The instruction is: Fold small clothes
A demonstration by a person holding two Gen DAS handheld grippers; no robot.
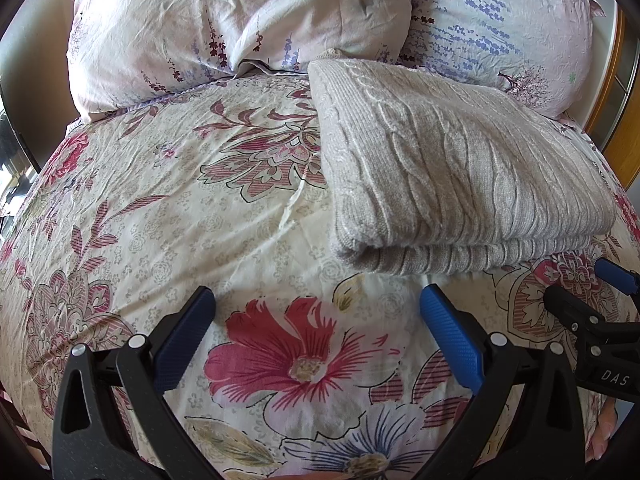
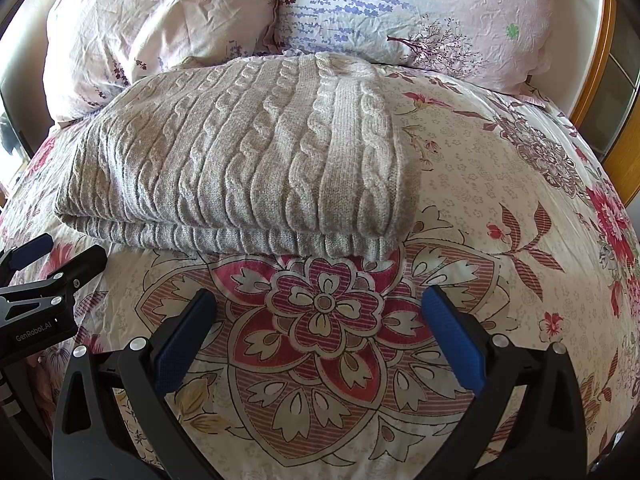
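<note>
A grey cable-knit sweater (image 1: 452, 176) lies folded in a neat rectangle on the floral bedspread (image 1: 180, 208); it also shows in the right wrist view (image 2: 240, 160). My left gripper (image 1: 316, 320) is open and empty, just in front of the sweater's near left corner. My right gripper (image 2: 320, 320) is open and empty, in front of the sweater's near edge, apart from it. The right gripper also shows at the right edge of the left wrist view (image 1: 592, 300), and the left gripper at the left edge of the right wrist view (image 2: 52, 268).
Two floral pillows (image 1: 240, 20) (image 1: 500, 28) lean at the head of the bed behind the sweater. A wooden frame (image 2: 600, 60) runs along the right side. The floral bedspread (image 2: 500, 220) extends to the right of the sweater.
</note>
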